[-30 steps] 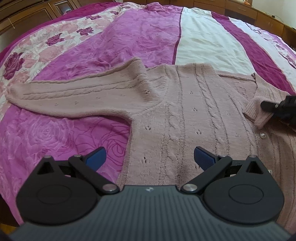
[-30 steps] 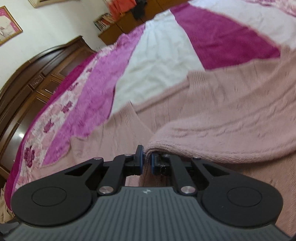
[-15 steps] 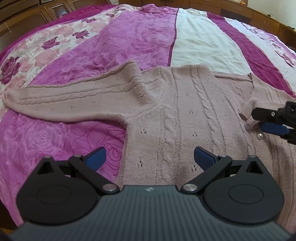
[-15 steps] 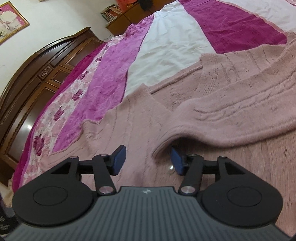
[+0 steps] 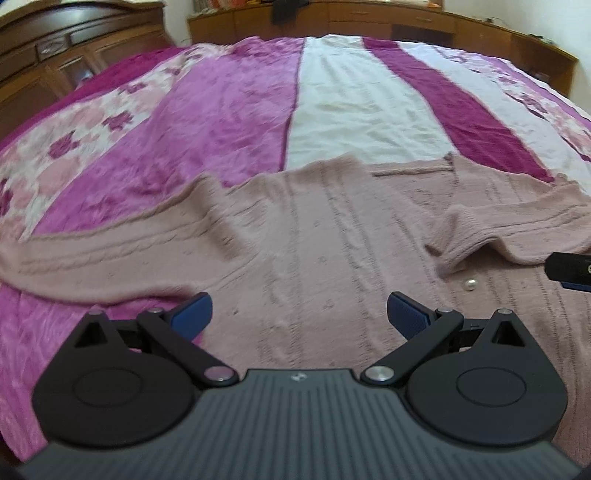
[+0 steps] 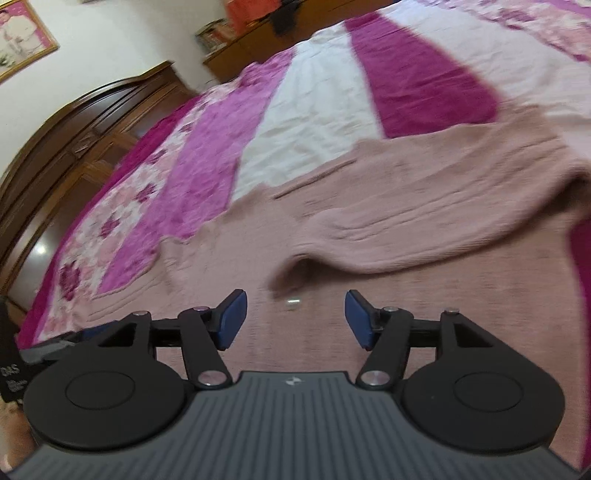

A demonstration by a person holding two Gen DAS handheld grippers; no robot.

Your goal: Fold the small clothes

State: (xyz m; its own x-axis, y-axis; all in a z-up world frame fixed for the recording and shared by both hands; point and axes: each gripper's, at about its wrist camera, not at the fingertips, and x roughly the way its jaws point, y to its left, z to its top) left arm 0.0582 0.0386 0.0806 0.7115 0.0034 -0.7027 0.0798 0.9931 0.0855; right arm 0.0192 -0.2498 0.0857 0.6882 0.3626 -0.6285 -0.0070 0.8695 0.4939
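Note:
A dusty pink knitted cardigan [image 5: 314, 251] lies flat on the bed, front up, with a white button [image 5: 470, 284] showing. Its left sleeve [image 5: 92, 258] stretches out over the bedspread. Its right sleeve [image 6: 424, 229] is folded in across the chest, the cuff [image 5: 448, 254] resting loose near the buttons. My left gripper [image 5: 299, 317] hovers open over the lower body of the cardigan, holding nothing. My right gripper [image 6: 295, 317] is open just short of the cuff [image 6: 291, 273], empty; its fingertip [image 5: 569, 273] shows at the right edge of the left wrist view.
The bed carries a striped bedspread [image 5: 351, 110] in magenta, white and rose print. A dark wooden wardrobe [image 6: 74, 140] stands at the left, and a low wooden cabinet [image 5: 369, 18] runs along the far wall. A framed picture [image 6: 22, 40] hangs on the wall.
My right gripper opened and let go of the right sleeve cuff, then drew back from it. The cuff now lies on the chest. The left gripper rose and tilted up a little.

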